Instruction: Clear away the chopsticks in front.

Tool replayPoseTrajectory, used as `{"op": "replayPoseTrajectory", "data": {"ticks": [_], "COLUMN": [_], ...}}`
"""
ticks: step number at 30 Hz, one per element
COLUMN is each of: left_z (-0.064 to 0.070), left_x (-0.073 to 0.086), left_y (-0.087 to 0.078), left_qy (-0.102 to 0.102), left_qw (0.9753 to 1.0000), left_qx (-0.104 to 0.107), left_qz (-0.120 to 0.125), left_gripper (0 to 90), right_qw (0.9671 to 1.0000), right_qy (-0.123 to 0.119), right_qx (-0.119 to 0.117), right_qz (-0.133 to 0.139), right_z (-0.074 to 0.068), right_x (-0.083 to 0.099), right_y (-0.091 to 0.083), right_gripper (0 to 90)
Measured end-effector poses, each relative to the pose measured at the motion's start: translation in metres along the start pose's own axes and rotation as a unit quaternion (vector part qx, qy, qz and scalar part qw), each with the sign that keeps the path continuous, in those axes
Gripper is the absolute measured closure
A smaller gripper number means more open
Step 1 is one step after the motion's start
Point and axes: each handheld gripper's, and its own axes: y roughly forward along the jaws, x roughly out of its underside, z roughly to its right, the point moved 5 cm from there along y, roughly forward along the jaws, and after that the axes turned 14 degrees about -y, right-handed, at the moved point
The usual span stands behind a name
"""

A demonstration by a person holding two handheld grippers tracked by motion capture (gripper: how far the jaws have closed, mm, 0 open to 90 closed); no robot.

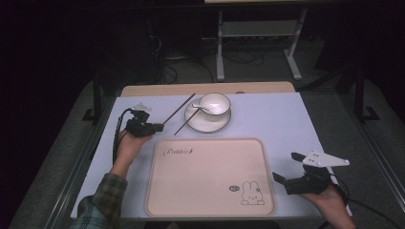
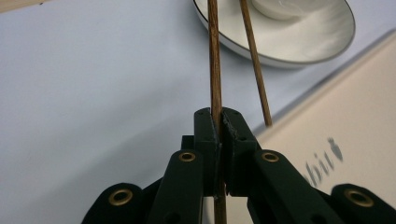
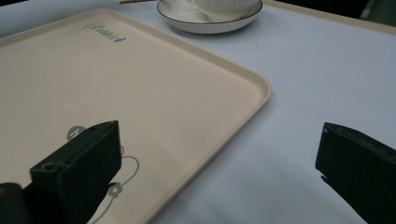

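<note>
My left gripper [image 1: 159, 127] sits at the table's left, shut on the near end of a brown chopstick [image 1: 179, 109] that points up toward the saucer. In the left gripper view this chopstick [image 2: 215, 70] runs straight out from between the closed jaws. A second chopstick [image 1: 184, 124] lies beside it, its far end on the white saucer [image 1: 208, 124]. A white bowl [image 1: 215, 103] with a spoon [image 1: 197, 108] stands on the saucer. My right gripper [image 1: 284, 165] hangs open over the right edge of the beige tray [image 1: 205, 176], with nothing between its jaws.
The tray [image 3: 140, 88] carries a rabbit drawing [image 1: 251, 193] at its near right corner and lies on a pale lavender mat [image 1: 272, 119]. Behind the table stand metal frame legs [image 1: 220, 52] and cables on the floor.
</note>
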Motion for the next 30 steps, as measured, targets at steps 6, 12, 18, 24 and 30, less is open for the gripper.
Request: {"op": "replayPoseTrajectory", "data": {"ticks": [6,12,18,24,30], "left_z": [0.004,0.022,0.035,0.046,0.061], "left_x": [0.022,0.047,0.067,0.082,0.099], "left_y": [-0.027,-0.048,-0.058,-0.059,-0.049], "left_qy": [0.003,0.011,0.018,0.017,0.033], "left_qw": [0.9999,0.9995,0.9992,0.9984,0.9968], "left_qx": [0.013,0.029,0.035,0.052,0.058], "left_qz": [0.002,0.002,-0.006,-0.016,-0.045], "left_gripper": [85.0,84.9,85.0,84.9,84.9], "right_qw": [1.0,1.0,1.0,1.0,1.0], "right_qy": [-0.001,-0.004,-0.005,-0.005,-0.007], "right_qx": [0.0,-0.001,-0.001,-0.001,-0.001], "right_qz": [0.0,-0.001,-0.001,-0.001,-0.002], "right_z": [-0.001,-0.001,-0.002,-0.002,-0.002], "right_x": [0.0,0.0,0.0,0.0,-0.001], "right_y": [0.0,0.0,0.0,0.001,0.001], "right_gripper": [0.0,0.0,0.0,0.0,0.0]}}
